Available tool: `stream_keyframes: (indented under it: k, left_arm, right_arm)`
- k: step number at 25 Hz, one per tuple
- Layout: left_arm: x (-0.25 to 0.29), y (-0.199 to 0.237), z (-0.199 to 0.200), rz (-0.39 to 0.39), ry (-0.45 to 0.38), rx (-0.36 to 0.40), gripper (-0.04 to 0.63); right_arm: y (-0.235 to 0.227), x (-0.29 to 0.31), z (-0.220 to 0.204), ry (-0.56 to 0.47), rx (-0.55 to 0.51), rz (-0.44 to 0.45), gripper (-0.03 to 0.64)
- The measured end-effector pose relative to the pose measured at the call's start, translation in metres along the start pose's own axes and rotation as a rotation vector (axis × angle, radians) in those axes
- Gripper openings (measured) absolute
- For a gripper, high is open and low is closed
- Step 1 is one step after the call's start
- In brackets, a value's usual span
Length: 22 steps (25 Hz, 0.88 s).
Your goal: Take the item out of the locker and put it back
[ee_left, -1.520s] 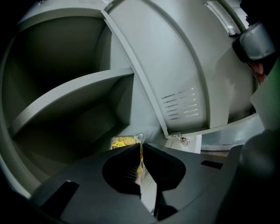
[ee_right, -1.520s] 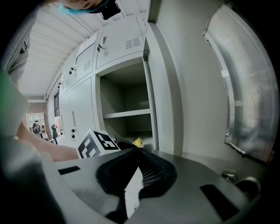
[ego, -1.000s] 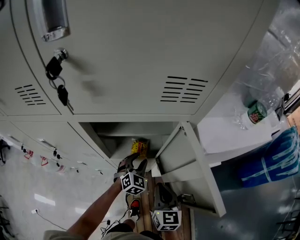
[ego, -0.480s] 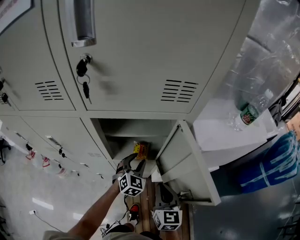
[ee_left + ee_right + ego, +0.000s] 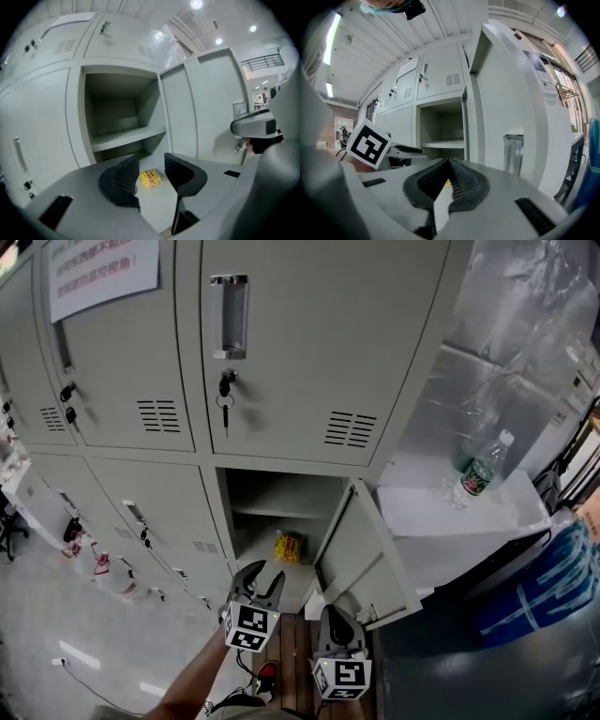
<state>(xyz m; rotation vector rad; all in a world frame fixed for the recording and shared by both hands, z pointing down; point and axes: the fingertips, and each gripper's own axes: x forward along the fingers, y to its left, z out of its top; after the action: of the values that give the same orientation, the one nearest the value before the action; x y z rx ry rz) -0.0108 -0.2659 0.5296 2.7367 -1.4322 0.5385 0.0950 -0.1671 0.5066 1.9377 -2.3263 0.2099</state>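
Observation:
A small yellow packet point(image 5: 288, 547) lies on the floor of the open lower locker compartment point(image 5: 246, 527). My left gripper point(image 5: 262, 576) hovers just in front of and below the opening, pointing at it. In the left gripper view the yellow packet point(image 5: 150, 178) shows beyond the gap of the left gripper point(image 5: 151, 162); the jaws are closing slightly, stand apart, and nothing is between them. My right gripper point(image 5: 335, 613) hangs lower, beside the swung-out door point(image 5: 361, 554). In the right gripper view the ribbed pads of the right gripper point(image 5: 449, 180) meet, shut on nothing.
A shelf point(image 5: 272, 512) divides the compartment. Keys point(image 5: 225, 395) hang from the closed locker above, and a paper notice point(image 5: 98, 268) is taped top left. A water bottle point(image 5: 475, 474) stands on a white ledge at the right. Blue fabric point(image 5: 544, 587) sits lower right.
The head view has swung so that more of the locker bank shows. Both grippers sit a little lower in the view, still before the open compartment. The packet has not moved.

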Motion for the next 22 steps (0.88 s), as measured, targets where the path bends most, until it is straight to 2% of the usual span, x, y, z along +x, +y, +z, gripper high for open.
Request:
stream_keyframes:
  k: [8,14,22]
  left_arm:
    - [-0.097,-0.027,0.023,0.044,-0.078,-0.087,0.166]
    - [-0.159,-0.049,0.013,0.092,-0.085,-0.131,0.129]
    - [-0.211,-0.080,-0.011,0.147,-0.068,-0.157,0.064]
  right_arm:
    - [0.014,-0.048,0.017,-0.060,-0.035,0.038,0.017]
    - [0.028,-0.083,0.017,-0.076,-0.047,0.086,0.017]
    - [0.044,-0.119,0.004,-0.082,-0.054,0.143,0.017]
